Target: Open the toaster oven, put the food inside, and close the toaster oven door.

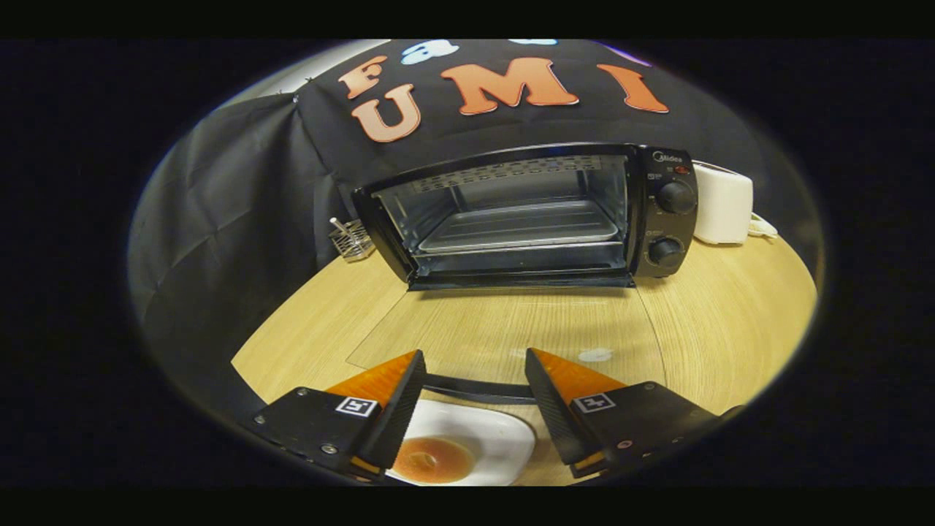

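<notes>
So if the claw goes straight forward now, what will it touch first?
Probably the handle of the open glass door, which lies flat just past the open claw. Beyond that is the toaster oven cavity with its tray. Depth is uncertain.

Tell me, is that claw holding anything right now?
Nothing. The claw is open above the white plate with the doughnut, touching neither.

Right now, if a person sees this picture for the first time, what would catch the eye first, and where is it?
First, the toaster oven beyond the fingers, standing on the wooden table with its glass door folded down flat and a tray inside. Next, the open gripper, with a white plate holding a round brown food item between and below its fingers.
</notes>
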Motion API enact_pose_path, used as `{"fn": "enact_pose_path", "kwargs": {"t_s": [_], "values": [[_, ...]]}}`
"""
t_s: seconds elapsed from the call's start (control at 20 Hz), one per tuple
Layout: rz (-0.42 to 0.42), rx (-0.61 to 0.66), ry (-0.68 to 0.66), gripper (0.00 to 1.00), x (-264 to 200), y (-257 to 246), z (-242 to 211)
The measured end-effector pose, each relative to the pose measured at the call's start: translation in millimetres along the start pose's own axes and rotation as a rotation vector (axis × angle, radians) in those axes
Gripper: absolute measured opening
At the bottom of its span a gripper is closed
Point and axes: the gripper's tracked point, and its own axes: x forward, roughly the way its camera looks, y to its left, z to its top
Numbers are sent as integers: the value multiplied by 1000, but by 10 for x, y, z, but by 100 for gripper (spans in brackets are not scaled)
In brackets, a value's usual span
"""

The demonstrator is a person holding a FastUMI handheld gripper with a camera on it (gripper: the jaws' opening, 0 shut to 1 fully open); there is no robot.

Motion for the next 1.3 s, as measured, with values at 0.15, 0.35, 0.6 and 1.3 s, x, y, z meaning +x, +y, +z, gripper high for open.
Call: {"fn": "enact_pose_path", "kwargs": {"t_s": [0.15, 0.35, 0.6, 1.3], "values": [[18, -86, -13, 83, -202, 99, -134], [90, -112, 23, 95, -460, 302, -402], [98, -176, 80, 99, -646, 359, -781], [77, -170, 34, 74, -543, 447, -721]]}}
